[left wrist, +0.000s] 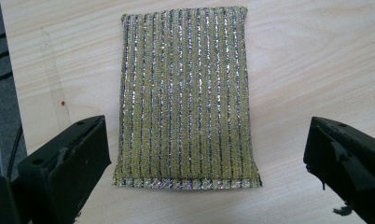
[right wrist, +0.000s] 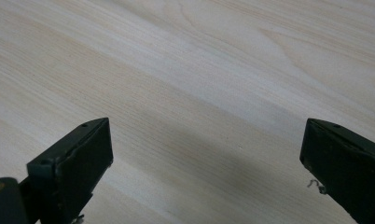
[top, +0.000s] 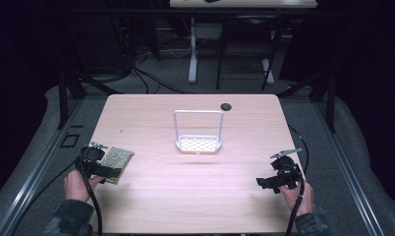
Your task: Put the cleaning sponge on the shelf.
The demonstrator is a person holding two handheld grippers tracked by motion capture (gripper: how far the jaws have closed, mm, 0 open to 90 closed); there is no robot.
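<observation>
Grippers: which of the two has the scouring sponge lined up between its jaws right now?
The left gripper: its open jaws straddle the near end of the gold striped scouring sponge. The right gripper, also open, faces bare table.

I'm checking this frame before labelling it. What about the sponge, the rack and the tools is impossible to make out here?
- Scouring sponge: in the high view the left tool covers its near part; its underside is hidden in both views.
- White rack: too small in the high view to tell whether anything lies in its tray.
- Right tool: jaw tips cut off by the right gripper view's bottom edge.
- Dark round spot: too small to identify.
</observation>
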